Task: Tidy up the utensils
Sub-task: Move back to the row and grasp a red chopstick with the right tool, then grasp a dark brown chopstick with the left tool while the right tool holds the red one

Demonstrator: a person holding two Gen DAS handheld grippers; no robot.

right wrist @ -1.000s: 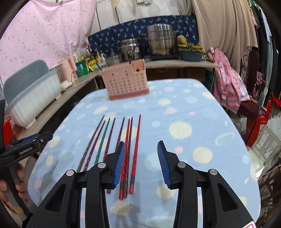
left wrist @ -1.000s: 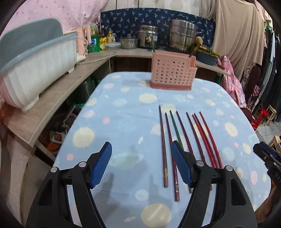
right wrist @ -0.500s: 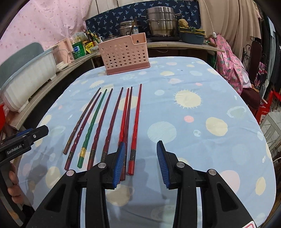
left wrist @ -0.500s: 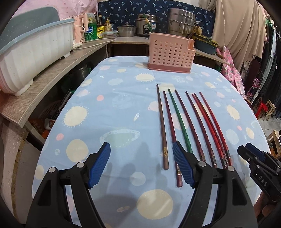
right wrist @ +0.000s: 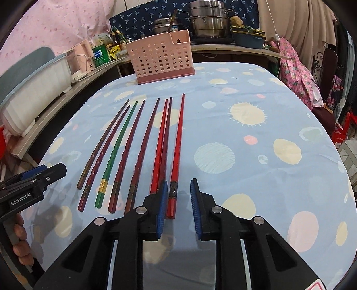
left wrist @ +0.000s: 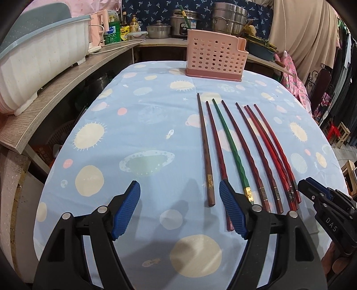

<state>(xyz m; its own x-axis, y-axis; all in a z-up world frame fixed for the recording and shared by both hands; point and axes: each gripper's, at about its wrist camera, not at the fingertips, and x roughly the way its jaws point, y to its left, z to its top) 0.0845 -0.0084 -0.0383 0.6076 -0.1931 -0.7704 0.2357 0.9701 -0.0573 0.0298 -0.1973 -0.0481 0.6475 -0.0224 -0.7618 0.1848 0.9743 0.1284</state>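
Several chopsticks lie side by side on the blue tablecloth: a brown one [left wrist: 204, 147] at the left, a green one [left wrist: 232, 151] [right wrist: 116, 151], dark red ones and bright red ones [right wrist: 177, 154] at the right. A pink perforated utensil holder [left wrist: 215, 59] [right wrist: 159, 61] stands upright at the table's far end. My left gripper [left wrist: 179, 209] is open and empty, low over the near ends of the leftmost chopsticks. My right gripper [right wrist: 177, 207] is open and empty, its jaws on either side of the rightmost red chopstick's near end.
A white and grey dish rack [left wrist: 38, 60] sits on a wooden shelf [left wrist: 67, 82] left of the table. Pots [left wrist: 229, 20] and bottles [left wrist: 113, 31] stand on the counter behind the holder. Clothes and a chair [right wrist: 328, 67] are at the right.
Both grippers have dropped lower and tilted down toward the chopsticks' near ends. The right gripper has shifted so the rightmost red chopstick lies between its jaws. Nothing on the table moved.
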